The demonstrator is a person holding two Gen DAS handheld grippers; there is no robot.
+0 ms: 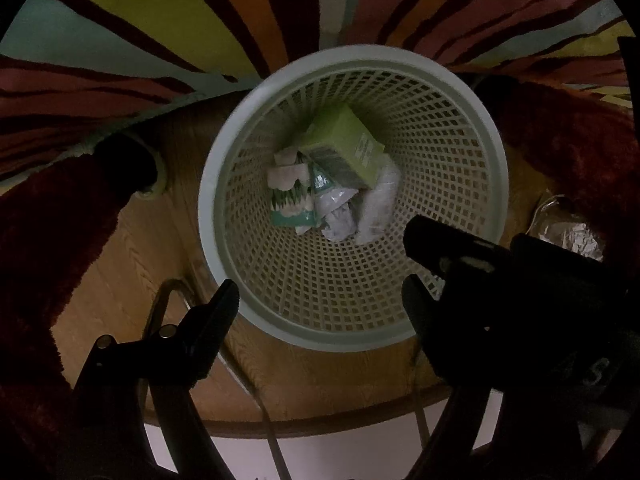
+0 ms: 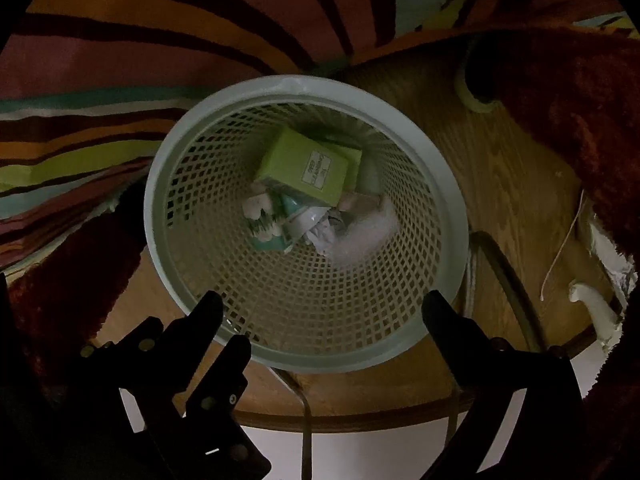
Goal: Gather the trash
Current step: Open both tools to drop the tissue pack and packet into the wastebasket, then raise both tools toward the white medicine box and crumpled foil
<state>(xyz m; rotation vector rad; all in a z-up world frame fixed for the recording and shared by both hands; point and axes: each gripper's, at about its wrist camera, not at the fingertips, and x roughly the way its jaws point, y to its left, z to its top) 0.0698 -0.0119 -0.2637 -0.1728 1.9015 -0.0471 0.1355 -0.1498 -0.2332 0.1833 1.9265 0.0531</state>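
A pale lattice waste basket (image 1: 224,184) stands on the wood floor, seen from above in both views (image 2: 160,216). Inside lie a green box (image 1: 346,144) (image 2: 308,164), a teal and white packet (image 1: 292,196) (image 2: 266,224) and crumpled white paper (image 1: 340,222) (image 2: 324,236). My left gripper (image 1: 320,292) is open and empty above the basket's near rim. My right gripper (image 2: 324,308) is open and empty above the near rim too. The right gripper's body shows at the right of the left wrist view (image 1: 460,256).
A striped multicolour rug (image 1: 160,40) (image 2: 120,60) lies beyond the basket. Dark red fuzzy fabric (image 1: 48,220) (image 2: 580,100) flanks it. Crumpled foil (image 1: 572,232) lies at the right. Cables (image 2: 516,280) and a white object (image 2: 592,308) lie on the floor.
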